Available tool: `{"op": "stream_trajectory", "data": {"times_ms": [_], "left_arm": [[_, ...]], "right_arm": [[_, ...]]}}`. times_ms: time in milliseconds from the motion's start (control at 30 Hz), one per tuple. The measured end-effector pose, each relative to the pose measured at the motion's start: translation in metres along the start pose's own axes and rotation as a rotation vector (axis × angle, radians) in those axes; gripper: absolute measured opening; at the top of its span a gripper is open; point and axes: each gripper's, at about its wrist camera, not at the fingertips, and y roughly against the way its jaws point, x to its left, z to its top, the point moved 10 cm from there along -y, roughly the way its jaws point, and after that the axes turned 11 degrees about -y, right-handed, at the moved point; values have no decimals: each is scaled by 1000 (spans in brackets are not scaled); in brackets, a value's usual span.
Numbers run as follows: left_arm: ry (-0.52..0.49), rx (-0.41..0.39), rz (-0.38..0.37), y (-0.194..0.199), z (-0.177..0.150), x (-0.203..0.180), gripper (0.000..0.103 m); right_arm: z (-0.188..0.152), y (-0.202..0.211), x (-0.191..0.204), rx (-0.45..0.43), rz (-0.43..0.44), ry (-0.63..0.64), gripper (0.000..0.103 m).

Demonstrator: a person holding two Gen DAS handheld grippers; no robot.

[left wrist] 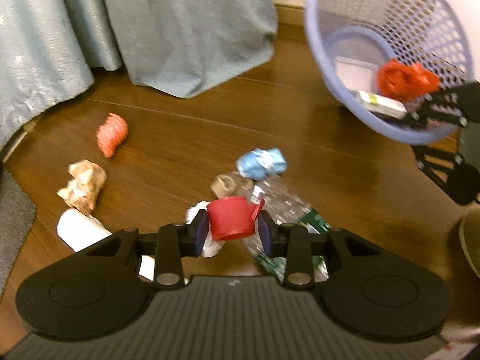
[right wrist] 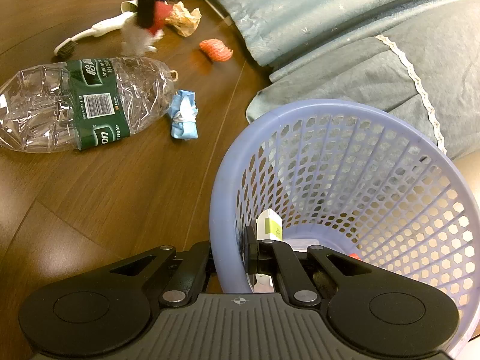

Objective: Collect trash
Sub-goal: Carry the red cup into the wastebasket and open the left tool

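Your left gripper [left wrist: 232, 229] clamps the red cap [left wrist: 231, 219]; your right gripper [right wrist: 229, 258] pinches the basket [right wrist: 345, 114] rim at 6 o'clock.

The lavender mesh basket [right wrist: 345, 198] hangs tilted, its rim pinched in the right claw [right wrist: 231, 258]; inside lie a crumpled red wad [left wrist: 405, 79] and a small white-and-green box [left wrist: 381, 103]. Away from the basket, a red bottle cap [left wrist: 231, 220] sits clamped between the left claw's [left wrist: 232, 231] blue pads. On the floor near the basket lie a crushed clear bottle with a green label [right wrist: 81, 102], a blue wad [right wrist: 183, 114], a coral foam net [right wrist: 216, 49] and tan crumpled paper [right wrist: 184, 19].
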Motion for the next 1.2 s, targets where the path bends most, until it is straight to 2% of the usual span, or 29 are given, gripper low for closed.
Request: {"op": "stream_trajectory", "data": {"times_ms": [200, 300, 533, 733, 967, 1200], "left_arm": [[-5, 47, -61, -8, -21, -24, 31], [-18, 56, -75, -8, -27, -30, 37], [-14, 74, -89, -12, -36, -38, 41], [-27, 119, -88, -18, -52, -38, 46], [-70, 144, -148, -16, -71, -55, 47], [-121, 165, -170, -17, -80, -70, 44]], "right_arm": [[0, 0, -1, 0, 2, -2, 0], [0, 0, -1, 0, 2, -3, 0], [0, 0, -1, 0, 2, -1, 0], [-1, 1, -1, -1, 2, -1, 0], [-2, 1, -2, 0, 3, -4, 0], [-2, 1, -2, 1, 4, -3, 0]]}}
